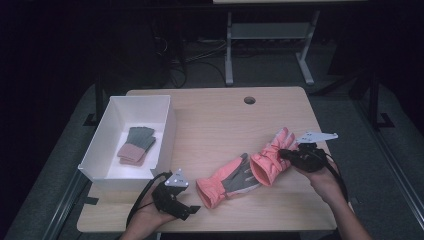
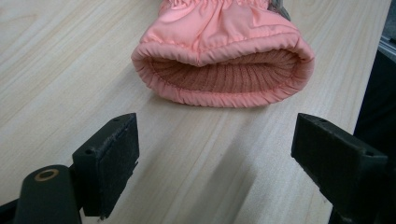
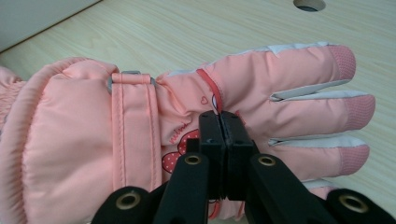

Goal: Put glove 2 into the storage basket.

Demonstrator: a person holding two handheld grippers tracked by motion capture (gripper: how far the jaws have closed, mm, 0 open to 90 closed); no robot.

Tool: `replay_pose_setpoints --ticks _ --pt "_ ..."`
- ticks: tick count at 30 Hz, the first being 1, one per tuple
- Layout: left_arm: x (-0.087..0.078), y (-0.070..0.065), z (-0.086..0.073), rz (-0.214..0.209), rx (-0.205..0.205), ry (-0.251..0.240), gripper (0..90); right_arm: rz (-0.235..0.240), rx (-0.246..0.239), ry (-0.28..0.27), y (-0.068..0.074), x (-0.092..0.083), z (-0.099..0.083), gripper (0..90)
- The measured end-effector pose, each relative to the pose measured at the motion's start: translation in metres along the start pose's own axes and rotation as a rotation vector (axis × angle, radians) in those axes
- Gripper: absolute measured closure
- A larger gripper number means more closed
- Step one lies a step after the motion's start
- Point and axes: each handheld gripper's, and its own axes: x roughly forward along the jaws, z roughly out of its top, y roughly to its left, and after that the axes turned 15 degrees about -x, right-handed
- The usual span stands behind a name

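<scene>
Two pink ski gloves lie mid-table. One pink glove (image 1: 272, 156) (image 3: 280, 79) has its back up, with a strap across the cuff, and its cuff overlaps the fingers of the second pink glove (image 1: 225, 182). My right gripper (image 1: 283, 154) (image 3: 220, 116) is shut, its jaws pinching the fabric on the back of the first glove. The second glove lies palm up with a grey palm, its open cuff (image 2: 224, 60) facing my left gripper (image 1: 193, 210) (image 2: 215, 156). That gripper stands open just short of the cuff, with bare table between its pads.
A white box (image 1: 167, 127) stands at the table's left side with a folded grey and pink pair of knit gloves (image 1: 136, 145) inside. A round cable hole (image 1: 249, 100) sits near the far edge. Another table's legs stand beyond.
</scene>
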Motion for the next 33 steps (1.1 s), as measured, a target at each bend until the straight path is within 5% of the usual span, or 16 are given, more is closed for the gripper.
replay_pose_setpoints --ticks 4,7,9,12,20,26,33 --pt "-0.002 0.000 0.000 -0.010 -0.010 -0.016 24.4 0.008 -0.013 -0.004 0.005 0.001 0.003 88.8" --pt "-0.004 0.000 0.001 -0.035 -0.041 -0.052 48.3 0.011 -0.021 -0.011 0.007 0.000 0.006 88.8" --pt "-0.004 0.000 0.004 -0.052 -0.041 -0.054 69.7 0.011 -0.021 -0.014 0.008 0.000 0.006 88.8" --pt "0.000 -0.004 0.009 -0.054 -0.012 -0.024 87.9 0.012 -0.022 -0.015 0.007 -0.001 0.006 88.8" --pt "0.025 -0.027 0.023 -0.102 0.054 0.034 89.5 0.009 -0.020 -0.015 0.007 -0.001 0.006 88.9" --pt "0.037 -0.046 0.032 -0.142 0.080 0.032 89.5 0.012 -0.023 -0.013 0.006 0.000 0.006 88.8" --pt "0.041 -0.053 0.038 -0.161 0.094 0.027 86.4 0.015 -0.027 -0.013 0.007 0.000 0.006 88.8"
